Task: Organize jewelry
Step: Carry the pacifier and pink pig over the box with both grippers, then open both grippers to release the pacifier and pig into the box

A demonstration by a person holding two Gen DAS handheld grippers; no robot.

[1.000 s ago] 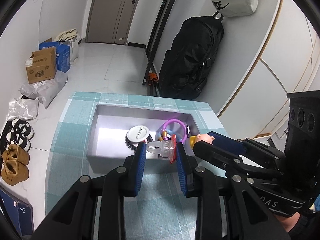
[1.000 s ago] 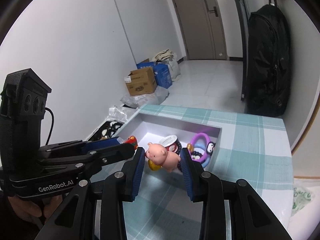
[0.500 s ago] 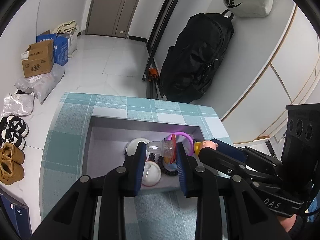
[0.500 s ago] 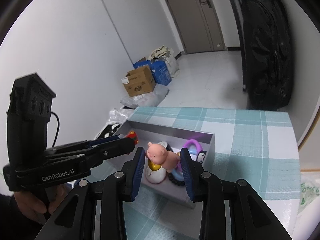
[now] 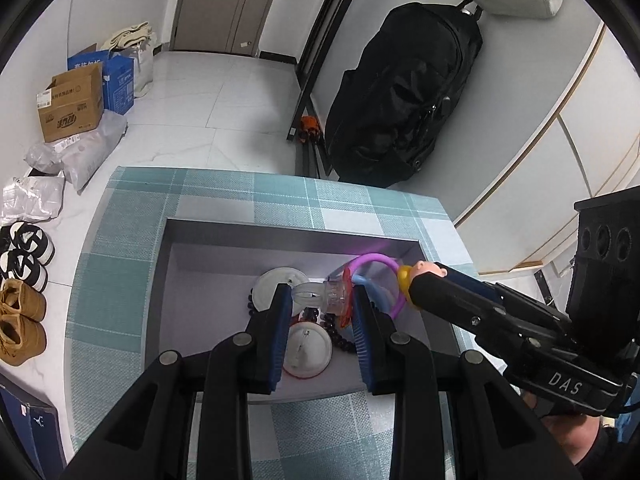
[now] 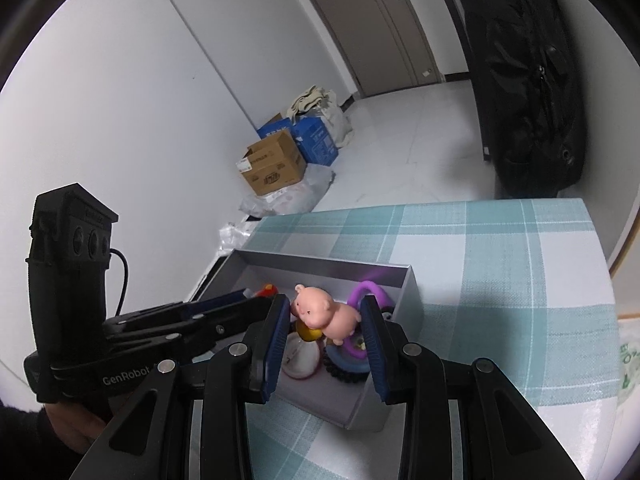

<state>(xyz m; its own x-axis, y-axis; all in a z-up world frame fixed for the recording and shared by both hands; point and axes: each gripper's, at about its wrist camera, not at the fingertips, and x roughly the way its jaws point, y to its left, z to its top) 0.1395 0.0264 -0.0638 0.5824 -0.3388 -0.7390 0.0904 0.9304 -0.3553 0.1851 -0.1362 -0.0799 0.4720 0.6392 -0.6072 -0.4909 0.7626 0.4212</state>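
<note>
A grey open box (image 5: 280, 236) stands on the teal checked tablecloth; it also shows in the right wrist view (image 6: 320, 264). My left gripper (image 5: 322, 300) is shut on a clear plastic ring with a red part (image 5: 332, 294), held over the box. My right gripper (image 6: 325, 318) is shut on a pink pig figure with a yellow ring (image 6: 324, 314), also over the box; the pig shows in the left wrist view (image 5: 424, 270). In the box lie two white round cases (image 5: 306, 350), a dark bead bracelet (image 5: 340, 338) and a purple ring (image 5: 380, 276).
The table (image 6: 500, 260) has edges near the box on the far and left sides. On the floor stand cardboard boxes (image 5: 72, 104), shoes (image 5: 20, 280) and a black bag (image 5: 400, 100) against the wall.
Both grippers have moved forward and now hang over the box's inside, each still holding its item. The views have tilted down toward the box.
</note>
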